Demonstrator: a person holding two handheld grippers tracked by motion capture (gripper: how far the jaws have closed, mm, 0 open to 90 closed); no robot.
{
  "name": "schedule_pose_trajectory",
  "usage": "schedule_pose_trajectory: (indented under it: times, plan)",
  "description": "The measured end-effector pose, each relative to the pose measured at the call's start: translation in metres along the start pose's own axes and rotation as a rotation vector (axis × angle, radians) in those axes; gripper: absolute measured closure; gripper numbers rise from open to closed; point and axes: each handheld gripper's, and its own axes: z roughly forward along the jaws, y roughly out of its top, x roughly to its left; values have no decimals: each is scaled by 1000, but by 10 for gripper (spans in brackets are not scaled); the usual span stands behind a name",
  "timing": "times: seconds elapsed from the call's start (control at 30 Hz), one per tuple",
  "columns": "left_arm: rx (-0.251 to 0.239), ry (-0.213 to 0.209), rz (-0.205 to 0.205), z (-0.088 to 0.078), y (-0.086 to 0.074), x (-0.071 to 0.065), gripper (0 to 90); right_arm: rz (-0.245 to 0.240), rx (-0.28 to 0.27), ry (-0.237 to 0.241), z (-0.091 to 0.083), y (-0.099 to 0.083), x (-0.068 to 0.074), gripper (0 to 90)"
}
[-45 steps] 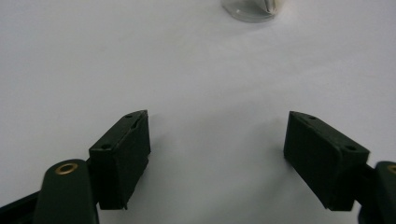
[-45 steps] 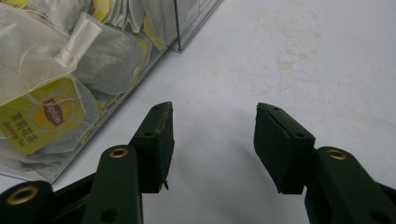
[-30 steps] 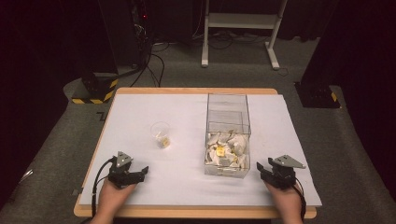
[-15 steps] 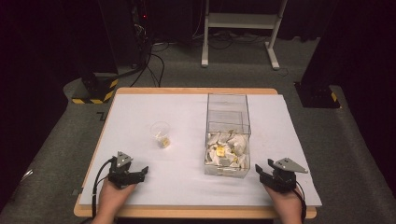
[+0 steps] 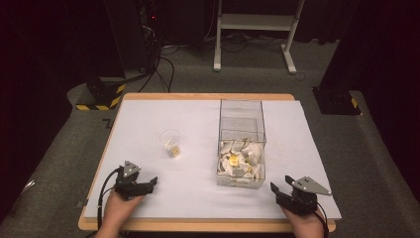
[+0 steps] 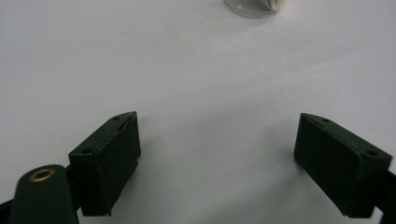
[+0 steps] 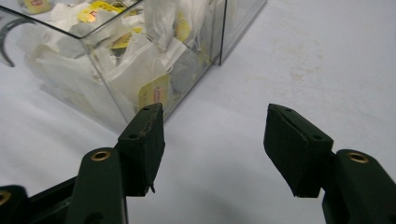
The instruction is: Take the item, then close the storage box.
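Currently the right gripper (image 5: 283, 192), jaws just opening and empty, sits beside the near corner of the clear box (image 5: 241, 144) of tea bags (image 7: 154, 91), ahead-left; left gripper (image 5: 146, 184) apart, farther off.

The right tongs (image 5: 278, 190) sit a little nearer the clear box (image 5: 241, 144) of tea bags than a second ago, off its near right corner. Their jaws have just been opening, with nothing between them.

- Bare table (image 5: 193, 198) is left between both grippers.
- The right gripper (image 5: 280, 190) is faced closely by the clear box (image 5: 241, 148).
- The small cup (image 5: 171, 143) is set well apart.
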Motion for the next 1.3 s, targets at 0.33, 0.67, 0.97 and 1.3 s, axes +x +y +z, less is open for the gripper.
schedule_pose_trajectory:
  times: [0.33,0.67,0.97,1.3]
  plan:
    - [6,0,0,1,2,0,143,-4,10,29,-3,-5,9,338]
    - [4,2,0,2,2,0,143,-12,6,43,1,-1,20,289]
    - [5,3,2,1,2,0,144,-24,2,52,4,0,24,276]
    - [5,2,2,2,2,0,143,-20,1,65,8,0,28,267]
